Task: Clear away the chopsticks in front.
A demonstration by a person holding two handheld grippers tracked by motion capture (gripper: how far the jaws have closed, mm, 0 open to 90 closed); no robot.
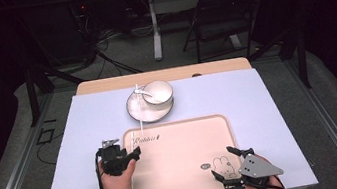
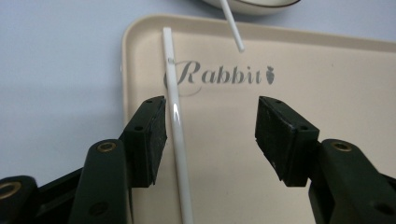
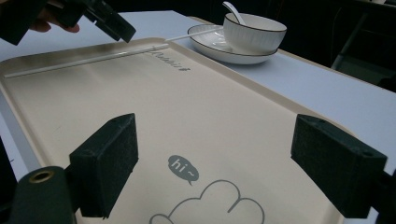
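A thin white chopstick (image 2: 176, 121) lies along the left side of the beige tray (image 1: 181, 158), beside its "Rabbit" lettering. My left gripper (image 2: 210, 121) hovers over it, open; the chopstick sits between the jaws, close to the left pad, with no pad pressing on it. From above, the left gripper (image 1: 135, 155) is at the tray's left rim. My right gripper (image 1: 223, 162) is open and holds nothing, over the tray's near right corner by the rabbit drawing. A second chopstick (image 1: 138, 104) leans on the plate (image 1: 141, 111), which carries a bowl (image 1: 158, 92) and a spoon (image 1: 143, 93).
The tray rests on a pale lilac table cover (image 1: 270, 109) whose near edge is just behind my hands. The plate and bowl stand just beyond the tray's far rim. A folding chair (image 1: 224, 10) and another table's leg (image 1: 155, 31) are farther off on the floor.
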